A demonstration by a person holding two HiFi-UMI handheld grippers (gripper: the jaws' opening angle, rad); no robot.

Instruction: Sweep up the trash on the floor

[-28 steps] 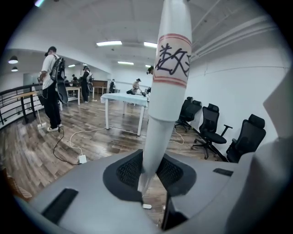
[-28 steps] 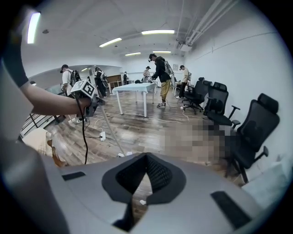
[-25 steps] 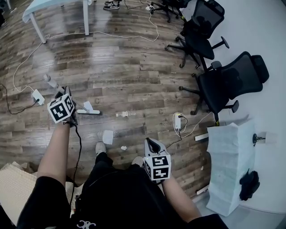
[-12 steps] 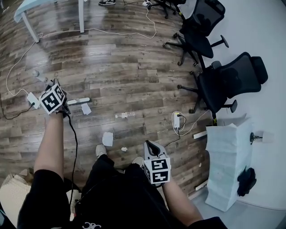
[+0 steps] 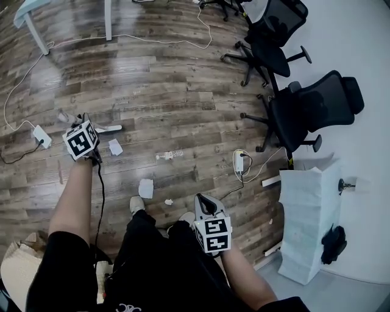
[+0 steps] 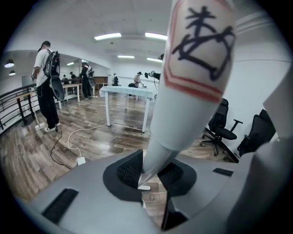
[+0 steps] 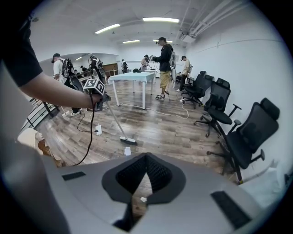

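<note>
My left gripper point(image 5: 82, 124) is shut on the white broom handle point(image 6: 183, 105), which runs up between its jaws and fills the left gripper view. The broom head point(image 5: 108, 128) rests on the wood floor just right of that gripper. A white paper scrap point(image 5: 115, 147) lies just on the near side of the head. Further trash lies nearer me: a paper piece point(image 5: 146, 188), a small crumpled bit point(image 5: 169, 202) and a clear plastic bottle point(image 5: 170, 155). My right gripper point(image 5: 203, 200) hangs by my knee, shut on nothing. The right gripper view shows the broom head point(image 7: 128, 140) and the scrap point(image 7: 127, 151).
A power strip point(image 5: 41, 135) with cables lies left of the broom, another point(image 5: 238, 161) to the right. Black office chairs point(image 5: 317, 109) line the right wall beside a white sack point(image 5: 308, 225). Table legs point(image 5: 108, 18) stand at the far side. People point(image 6: 46, 87) stand farther off.
My left gripper has drawn the broom head away from me and a little left. The paper scrap that lay at the head now lies apart on its near side. The right gripper has barely moved.
</note>
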